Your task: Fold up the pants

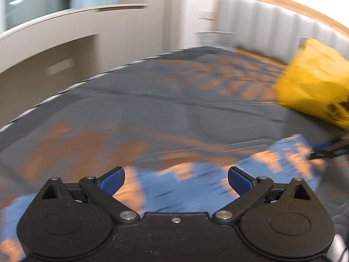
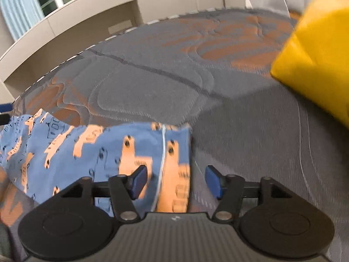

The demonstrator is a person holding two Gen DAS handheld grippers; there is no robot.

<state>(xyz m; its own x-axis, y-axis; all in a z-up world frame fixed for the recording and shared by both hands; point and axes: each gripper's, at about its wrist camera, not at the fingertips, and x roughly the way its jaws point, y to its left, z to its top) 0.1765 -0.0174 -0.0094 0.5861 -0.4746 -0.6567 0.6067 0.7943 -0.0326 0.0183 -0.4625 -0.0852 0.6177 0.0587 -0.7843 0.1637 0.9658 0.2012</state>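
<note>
The pants (image 2: 91, 152) are thin blue printed cloth, light and limp by the look of them. They will likely sag and wrinkle when lifted, so a pinch on a hem or seamed edge, through both layers, should hold best. They lie flat on the bed (image 2: 152, 83), along its near edge, with a yellow bag (image 2: 316, 61) well apart toward the far right corner.

The right gripper (image 2: 175, 181) is open. The right-hand edge of the cloth, with its pale seam, lies under the gap between its fingers (image 2: 139, 179), with neither pad pressing.

The left gripper (image 1: 176, 180) is spread wide and empty, the pants (image 1: 196, 181) blurred beneath and beyond its fingers (image 1: 113, 180).
</note>
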